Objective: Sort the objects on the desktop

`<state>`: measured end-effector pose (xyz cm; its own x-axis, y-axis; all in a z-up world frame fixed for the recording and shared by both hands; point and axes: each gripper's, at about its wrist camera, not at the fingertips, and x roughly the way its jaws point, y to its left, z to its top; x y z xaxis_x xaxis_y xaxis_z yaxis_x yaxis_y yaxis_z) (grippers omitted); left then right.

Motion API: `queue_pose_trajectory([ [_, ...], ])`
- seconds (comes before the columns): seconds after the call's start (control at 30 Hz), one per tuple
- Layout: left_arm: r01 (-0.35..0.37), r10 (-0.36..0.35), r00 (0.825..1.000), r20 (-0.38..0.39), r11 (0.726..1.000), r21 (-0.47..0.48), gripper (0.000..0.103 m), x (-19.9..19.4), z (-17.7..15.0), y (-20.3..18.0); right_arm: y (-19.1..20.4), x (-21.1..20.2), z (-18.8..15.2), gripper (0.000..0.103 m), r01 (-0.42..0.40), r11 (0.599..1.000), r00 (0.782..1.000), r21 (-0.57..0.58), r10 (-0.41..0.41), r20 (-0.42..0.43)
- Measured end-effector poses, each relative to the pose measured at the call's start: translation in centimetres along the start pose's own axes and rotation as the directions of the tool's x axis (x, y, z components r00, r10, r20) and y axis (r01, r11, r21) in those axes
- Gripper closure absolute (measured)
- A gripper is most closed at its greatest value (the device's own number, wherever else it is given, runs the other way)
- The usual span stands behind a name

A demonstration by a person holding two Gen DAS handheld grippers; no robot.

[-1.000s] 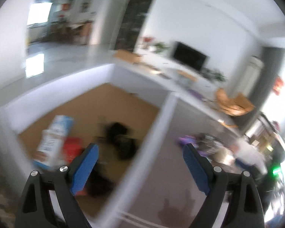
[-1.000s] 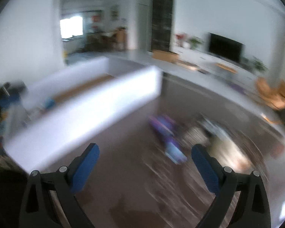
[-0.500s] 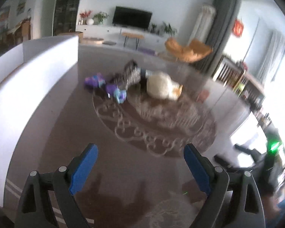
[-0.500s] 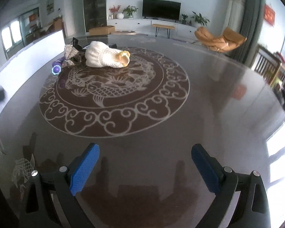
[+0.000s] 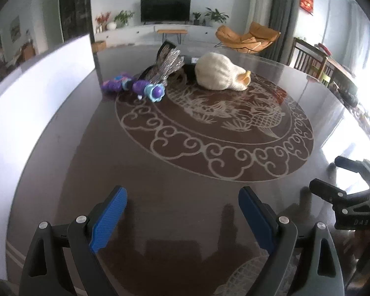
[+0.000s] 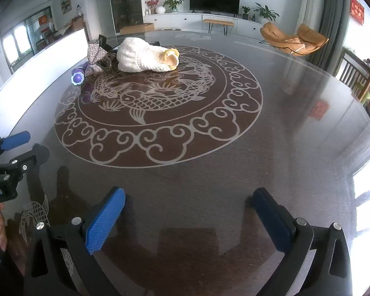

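A white knitted hat (image 5: 218, 75) (image 6: 145, 55) lies at the far side of the dark round table (image 5: 185, 162) (image 6: 296, 135). Left of it lie a purple toy (image 5: 135, 87) (image 6: 78, 75), a silver glitter bow (image 5: 170, 66) (image 6: 95, 53) and dark items behind them. My left gripper (image 5: 182, 212) is open and empty, low over the near table, far from the objects. My right gripper (image 6: 188, 214) is open and empty, also over the near table. Each gripper shows at the edge of the other's view.
A white box wall (image 5: 37, 91) (image 6: 51, 54) stands along the table's left side. The table has a pale fish and cloud pattern (image 6: 157, 103). Beyond are a TV (image 5: 165, 9), an orange chair (image 5: 246, 37) and wooden chairs at the right.
Both views swung right, away from the white box with its contents, to the table top. The motion blur is gone and both grippers stay open.
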<state>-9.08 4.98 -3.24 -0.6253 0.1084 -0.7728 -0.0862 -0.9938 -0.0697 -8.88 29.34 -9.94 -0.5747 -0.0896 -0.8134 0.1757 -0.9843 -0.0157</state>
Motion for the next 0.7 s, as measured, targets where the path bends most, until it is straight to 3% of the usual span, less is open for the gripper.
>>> queue_pose_trajectory([
  [0.13,0.014,-0.014,1.0,-0.009,0.999,-0.045,0.011,0.3,-0.1,0.8,0.0,0.0,0.0,0.0,0.0,1.0,1.0,0.0,0.0,0.0],
  [0.53,-0.02,0.019,0.999,-0.026,1.0,-0.011,0.01,0.4,-0.1,0.5,0.0,0.0,0.0,0.0,0.0,1.0,1.0,0.0,0.0,0.0],
  [0.7,-0.099,0.097,0.995,-0.031,0.991,-0.089,0.01,0.2,-0.2,3.1,0.0,0.0,0.0,0.0,0.0,1.0,1.0,0.0,0.0,-0.001],
])
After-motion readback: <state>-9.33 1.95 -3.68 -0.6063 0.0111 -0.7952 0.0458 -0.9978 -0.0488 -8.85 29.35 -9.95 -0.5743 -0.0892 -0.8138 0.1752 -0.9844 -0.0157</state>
